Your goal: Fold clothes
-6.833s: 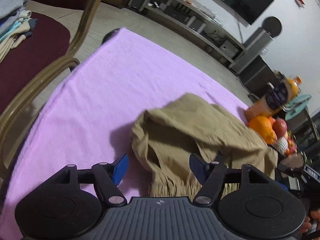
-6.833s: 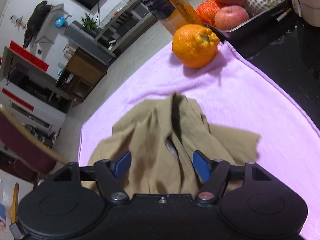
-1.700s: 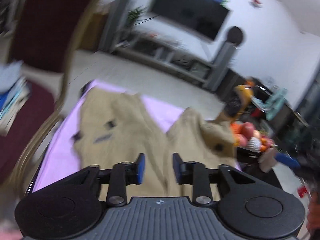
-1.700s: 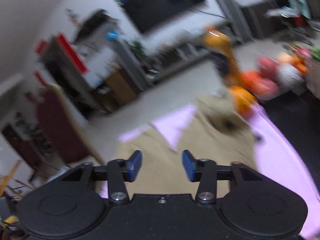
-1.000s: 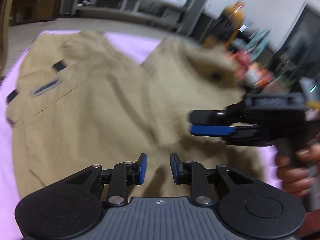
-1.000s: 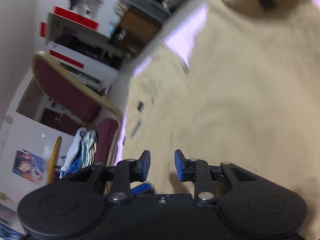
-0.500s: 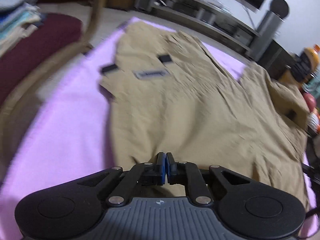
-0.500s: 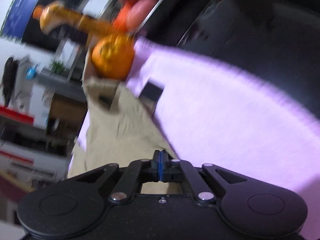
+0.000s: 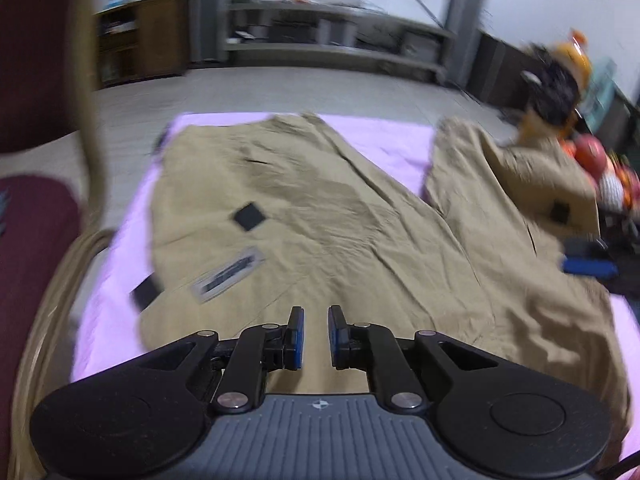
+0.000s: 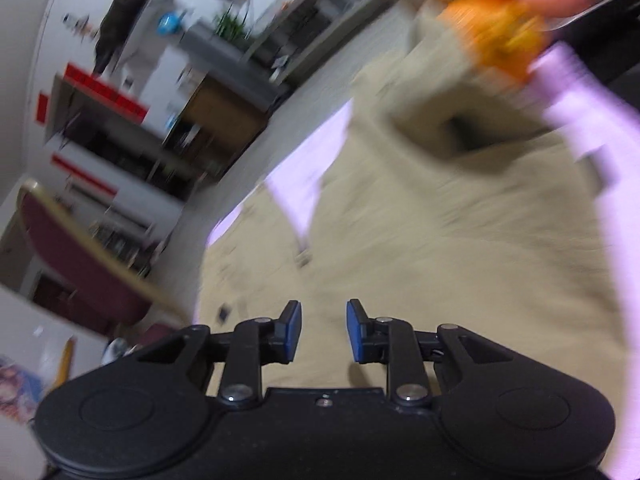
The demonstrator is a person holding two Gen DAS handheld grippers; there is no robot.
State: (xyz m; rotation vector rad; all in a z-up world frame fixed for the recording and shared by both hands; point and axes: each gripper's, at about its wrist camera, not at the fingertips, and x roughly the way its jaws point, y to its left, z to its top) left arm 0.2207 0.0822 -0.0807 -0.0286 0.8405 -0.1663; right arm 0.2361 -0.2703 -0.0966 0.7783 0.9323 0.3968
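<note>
Pink cloth (image 9: pixel 132 216) covers the table, and tan trousers (image 9: pixel 328 216) are spread across it, both legs fanning away ahead of the grippers with a wedge of pink showing between them. A shelf unit and cabinets can be made out beyond the far edge, though both views are smeared by motion.

The left gripper (image 9: pixel 314 336) is seen low over the near edge of the trousers, its jaws parted by only a narrow gap and nothing held between them; a grey label (image 9: pixel 230 270) and a black patch (image 9: pixel 249 216) lie ahead and to its left. The right gripper (image 10: pixel 323 332) is likewise parted (a little wider) and empty, with tan fabric directly beneath and ahead. Its blue tips also appear at the right edge of the left view, over the right leg.

The step in hand is judged to be a re-grip for the first fold. A clean fold would be served if each edge were pinched through all layers, near a corner or hem rather than mid-panel, and if both sides were lifted together so that the legs are laid one onto the other without dragging the pink cloth. An orange (image 10: pixel 496 36) sits just beyond the far right leg end and could be knocked if that end is swung wide
</note>
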